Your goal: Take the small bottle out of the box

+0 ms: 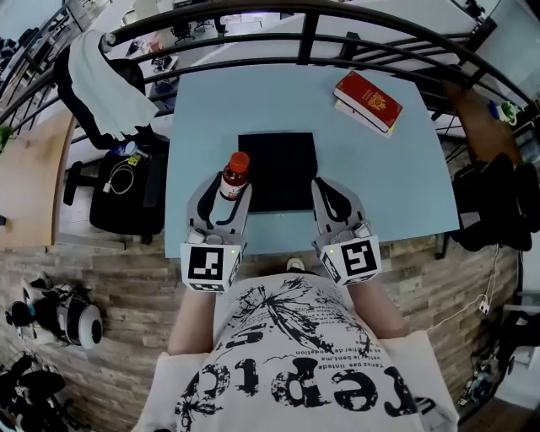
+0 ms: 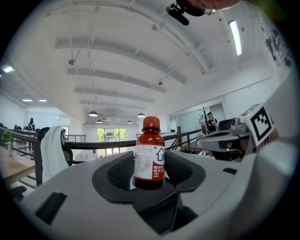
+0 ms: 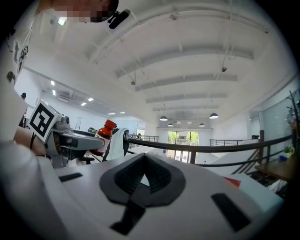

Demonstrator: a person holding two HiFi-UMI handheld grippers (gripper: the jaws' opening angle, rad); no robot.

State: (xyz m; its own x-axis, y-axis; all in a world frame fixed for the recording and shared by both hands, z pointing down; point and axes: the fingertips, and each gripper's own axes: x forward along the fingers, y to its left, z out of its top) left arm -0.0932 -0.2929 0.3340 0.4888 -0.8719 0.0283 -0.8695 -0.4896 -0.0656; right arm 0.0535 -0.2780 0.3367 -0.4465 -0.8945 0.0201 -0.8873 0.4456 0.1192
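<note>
A small brown bottle (image 1: 234, 175) with a red cap and a white label stands upright between the pads of my left gripper (image 1: 224, 199), which is shut on it just left of the black box (image 1: 280, 173). The left gripper view shows the bottle (image 2: 149, 154) gripped low on its body, with the left gripper (image 2: 149, 177) tilted up toward the ceiling. To the right of the box, my right gripper (image 1: 336, 199) holds nothing. Its jaws (image 3: 144, 177) are shut, and the bottle (image 3: 106, 129) shows off to its left.
The box lies flat on a light blue table (image 1: 396, 177), near the front edge. A red book (image 1: 368, 101) sits at the back right. Left of the table are a chair draped with white cloth (image 1: 105, 80) and a black bag (image 1: 126, 194). A dark railing (image 1: 337, 17) curves behind.
</note>
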